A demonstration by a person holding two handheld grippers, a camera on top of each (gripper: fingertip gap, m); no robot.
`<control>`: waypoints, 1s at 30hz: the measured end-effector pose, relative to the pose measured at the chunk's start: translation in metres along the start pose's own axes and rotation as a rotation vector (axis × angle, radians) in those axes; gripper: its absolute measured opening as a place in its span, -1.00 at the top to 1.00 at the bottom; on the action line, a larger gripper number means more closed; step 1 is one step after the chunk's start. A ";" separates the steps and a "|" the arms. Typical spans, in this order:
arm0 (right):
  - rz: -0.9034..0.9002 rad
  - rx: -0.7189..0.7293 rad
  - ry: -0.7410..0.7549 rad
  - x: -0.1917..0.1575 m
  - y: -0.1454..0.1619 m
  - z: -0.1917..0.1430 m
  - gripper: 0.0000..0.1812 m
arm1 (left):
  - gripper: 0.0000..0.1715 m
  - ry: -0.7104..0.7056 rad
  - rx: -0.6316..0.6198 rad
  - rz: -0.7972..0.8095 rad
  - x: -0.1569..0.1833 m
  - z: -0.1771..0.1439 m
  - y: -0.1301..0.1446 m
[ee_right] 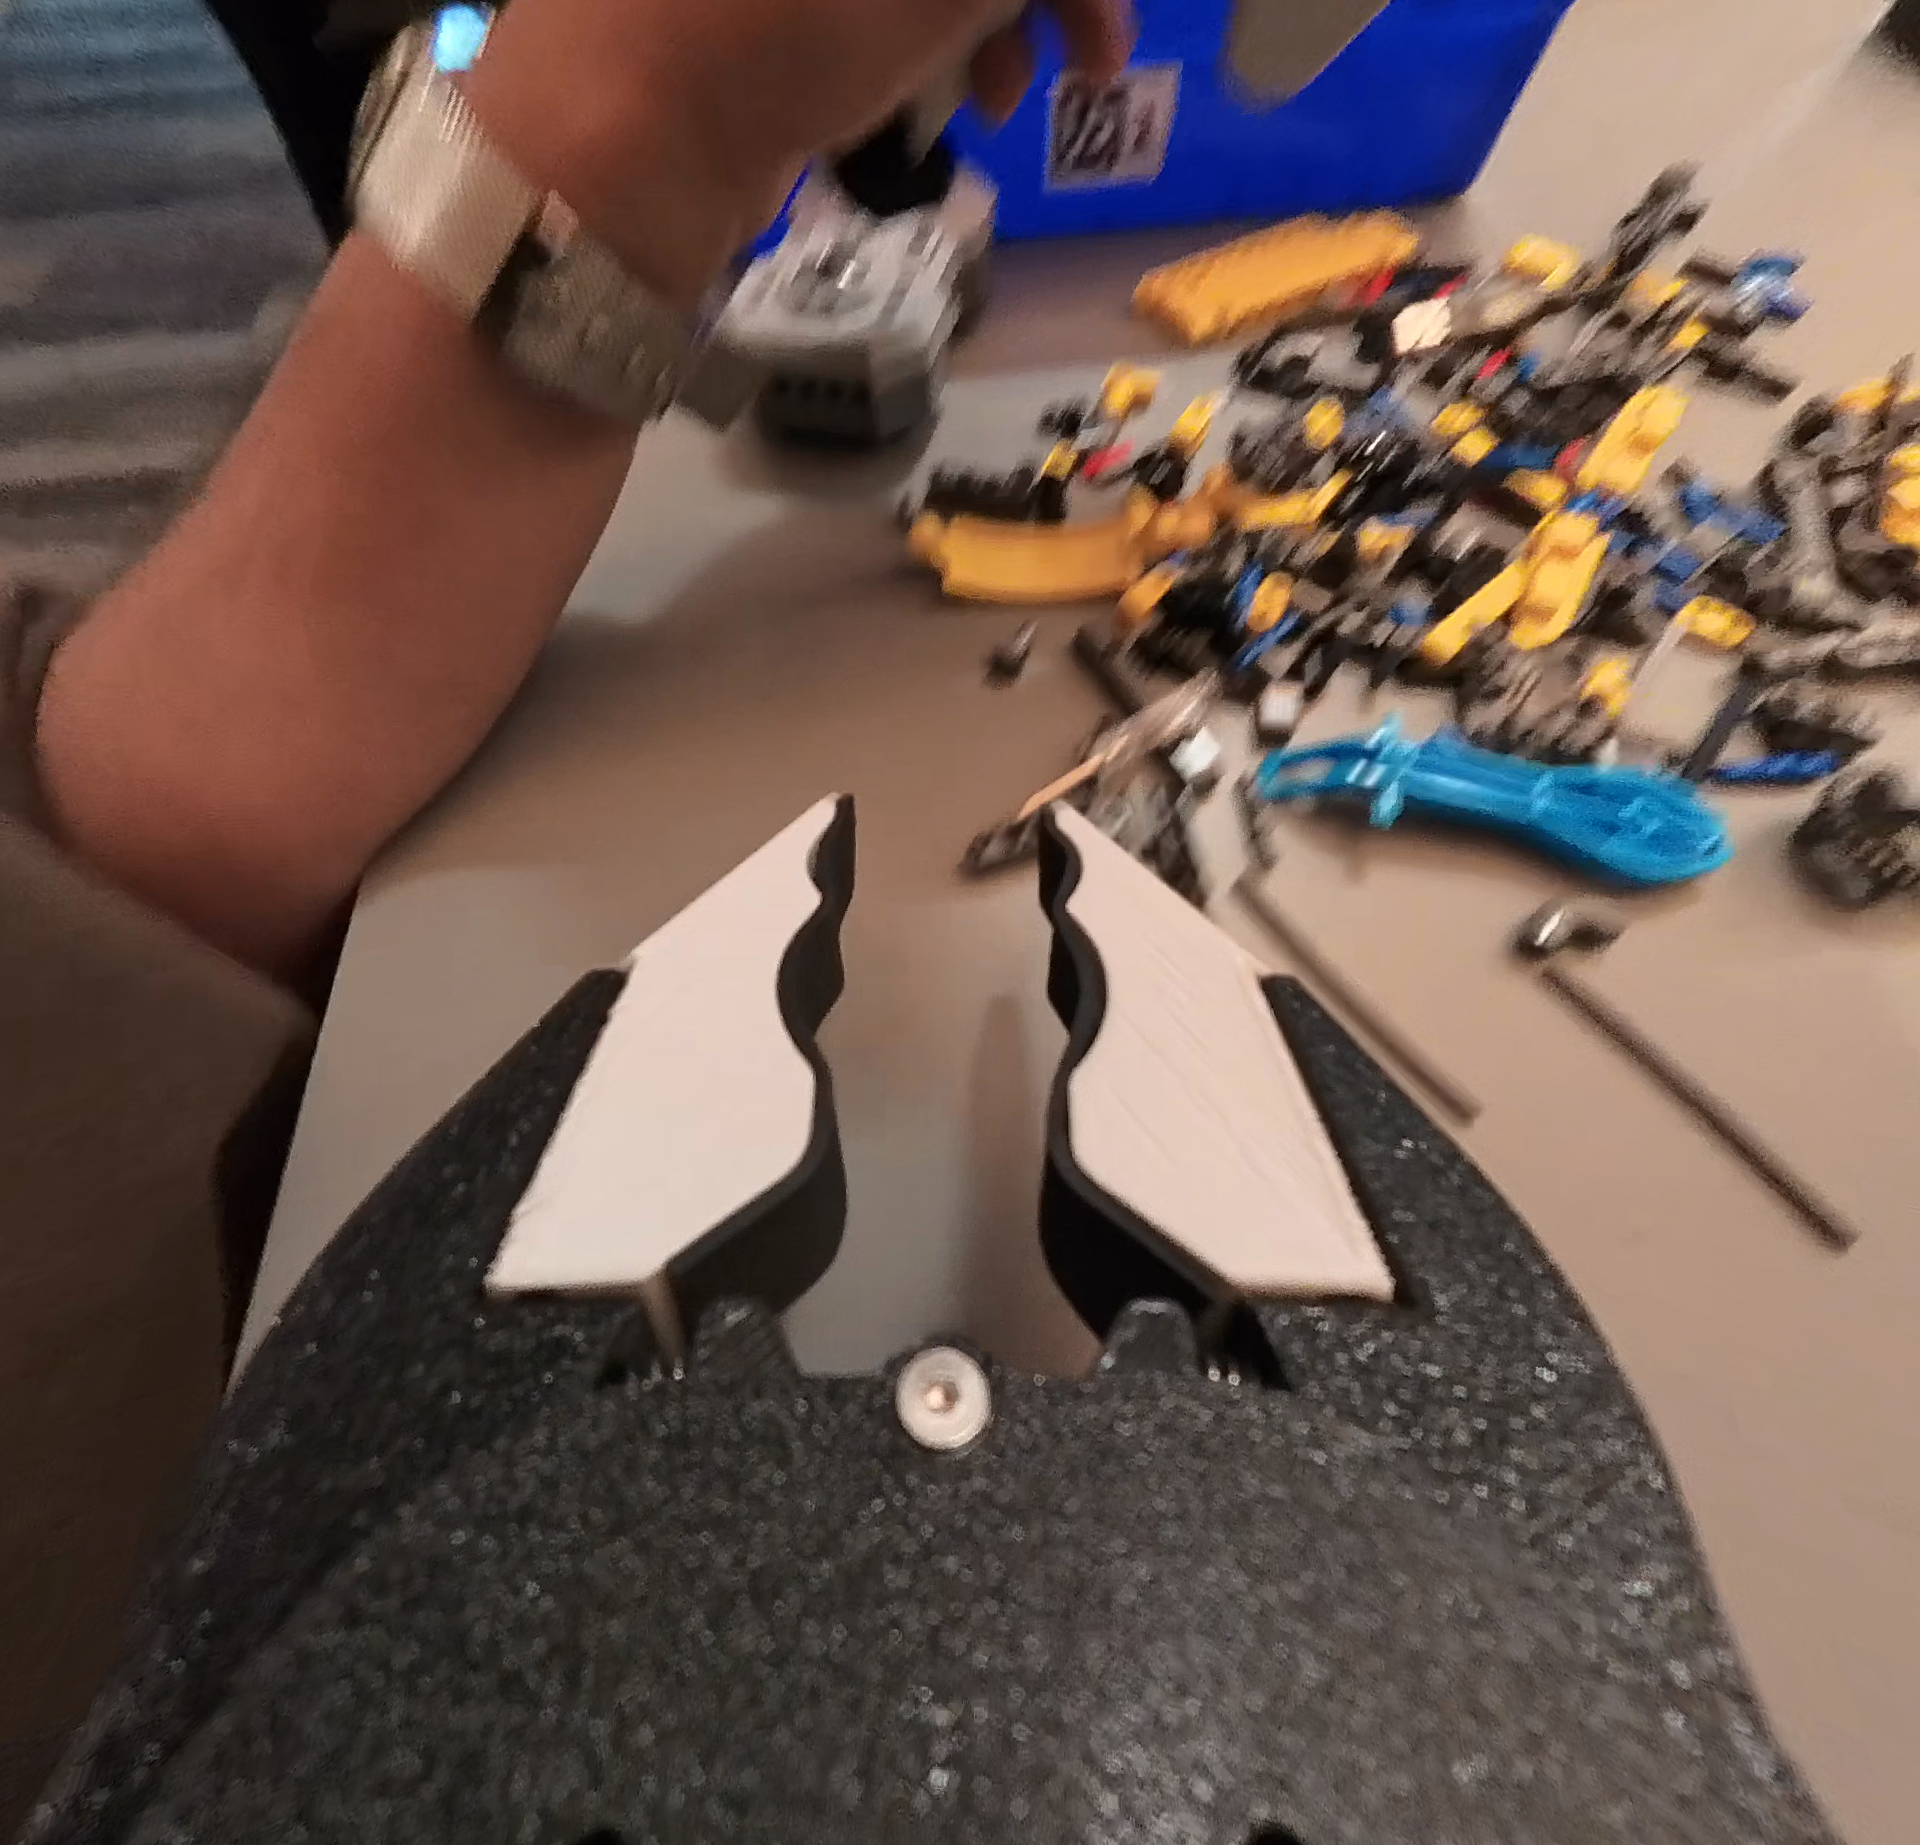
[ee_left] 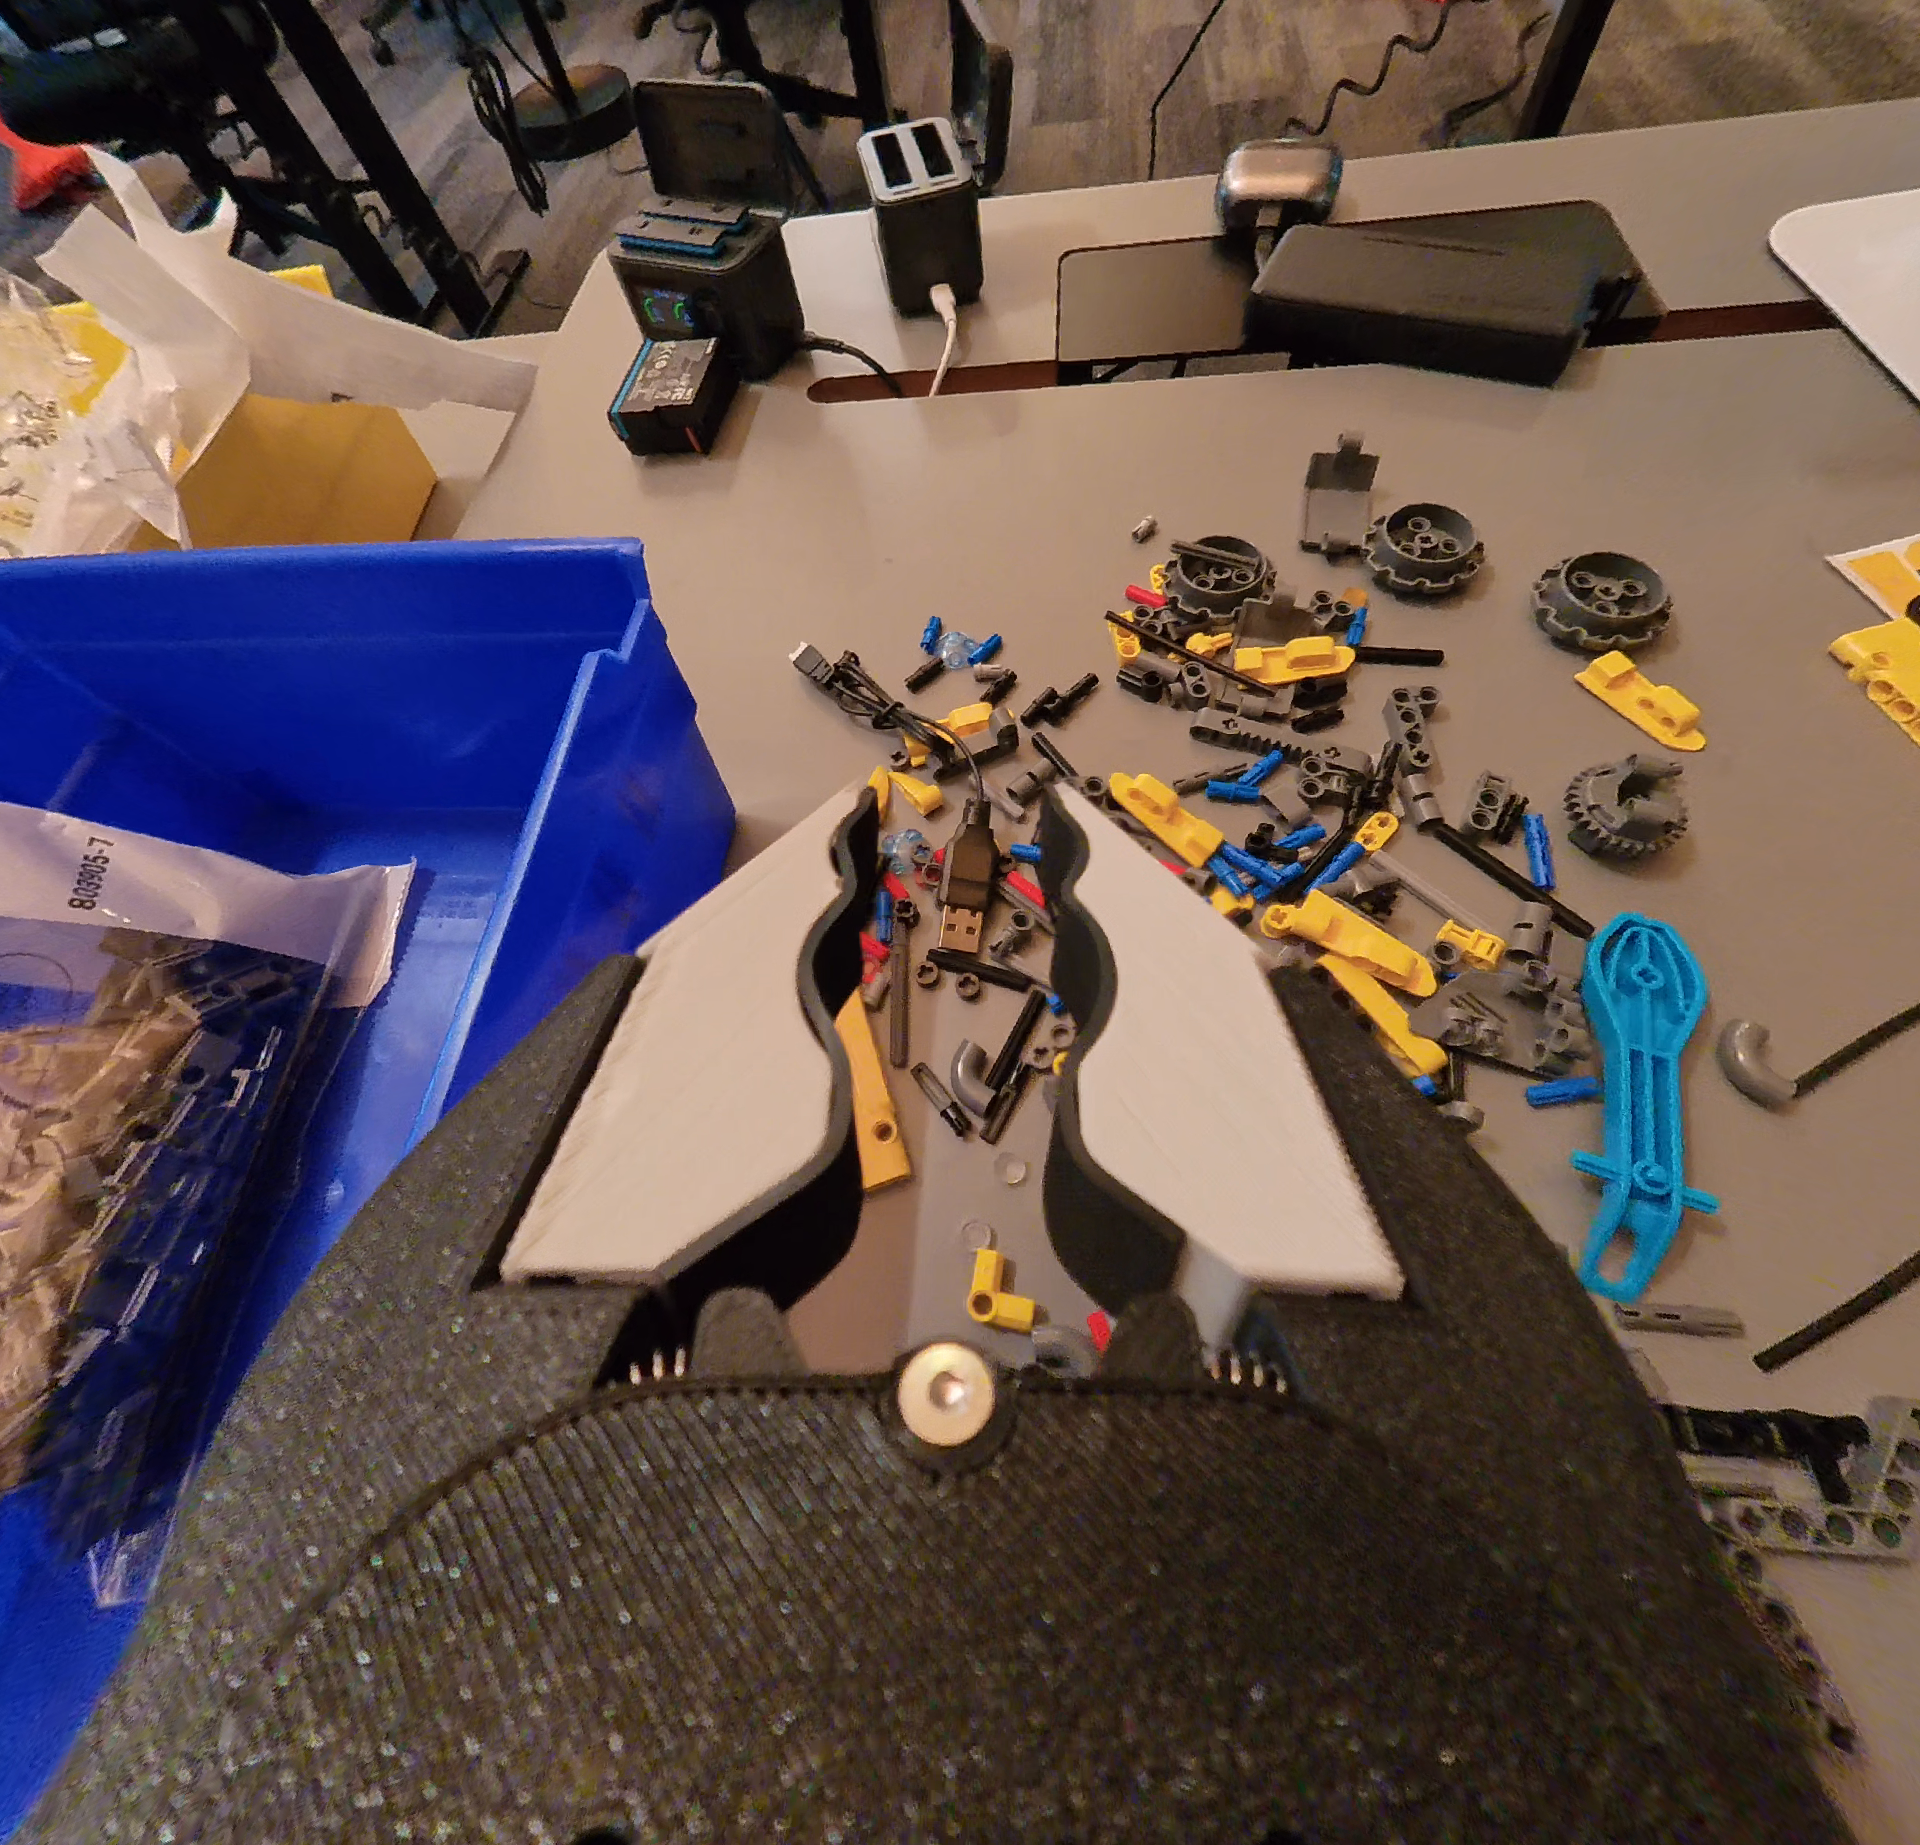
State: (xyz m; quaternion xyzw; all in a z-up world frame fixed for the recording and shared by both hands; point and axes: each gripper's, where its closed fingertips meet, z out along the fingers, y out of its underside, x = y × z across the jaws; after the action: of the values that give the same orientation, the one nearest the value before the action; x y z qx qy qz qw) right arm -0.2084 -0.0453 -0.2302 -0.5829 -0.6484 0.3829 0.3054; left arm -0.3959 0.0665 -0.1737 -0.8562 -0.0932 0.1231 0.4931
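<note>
My left gripper [ee_left: 956, 808] is open and empty above a grey table [ee_left: 831, 548]. A black USB plug [ee_left: 964, 876] on a thin cable lies between its fingertips, among small black, red and blue pins. A pile of yellow, grey and blue building parts [ee_left: 1299, 808] spreads to the right, with a light blue separator tool [ee_left: 1636, 1078] beside it. My right gripper [ee_right: 945, 824] is open and empty over bare table near the front edge; this view is blurred. The same parts pile [ee_right: 1455, 507] and blue tool [ee_right: 1507, 787] lie ahead to its right. A person's forearm [ee_right: 364, 569] with a wrist strap reaches across.
A blue bin [ee_left: 364, 715] holding bagged parts stands at the left, also in the right wrist view [ee_right: 1299, 112]. Chargers and batteries [ee_left: 707, 289] and a black box [ee_left: 1434, 289] sit at the table's back. Dark grey wheels [ee_left: 1423, 548] lie far right. A yellow box [ee_left: 301, 476] is behind the bin. The tips of one gripper are about 25 cm away from the tips of the other.
</note>
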 end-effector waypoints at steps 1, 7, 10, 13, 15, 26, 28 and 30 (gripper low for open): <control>0.011 0.006 -0.001 0.003 -0.007 0.002 0.62 | 0.64 0.003 -0.002 -0.001 0.000 0.000 0.001; -0.031 0.005 0.099 0.047 -0.045 0.016 0.62 | 0.65 0.013 0.022 -0.020 -0.002 -0.004 -0.003; -0.026 0.000 0.138 0.076 -0.059 0.029 0.63 | 0.65 0.017 0.026 -0.031 -0.004 -0.005 -0.003; 0.005 0.065 0.122 0.098 -0.086 0.043 0.70 | 0.65 0.015 0.026 -0.046 -0.007 -0.006 -0.003; 0.018 0.099 0.120 0.112 -0.106 0.052 0.71 | 0.64 0.010 0.025 -0.052 -0.008 -0.007 -0.002; -0.061 -0.237 0.108 0.125 -0.054 0.109 0.69 | 0.64 0.020 0.009 -0.064 -0.007 -0.006 0.001; -0.076 -0.273 0.118 0.128 -0.046 0.112 0.68 | 0.64 0.024 0.004 -0.063 -0.006 -0.005 0.001; -0.061 -0.290 0.088 0.125 -0.041 0.113 0.69 | 0.64 0.027 -0.002 -0.059 -0.005 -0.004 0.002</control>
State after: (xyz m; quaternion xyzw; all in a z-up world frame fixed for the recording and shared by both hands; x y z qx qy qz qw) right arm -0.3418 0.0616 -0.2603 -0.6173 -0.7002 0.2497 0.2575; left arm -0.3990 0.0605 -0.1731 -0.8551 -0.1118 0.0968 0.4969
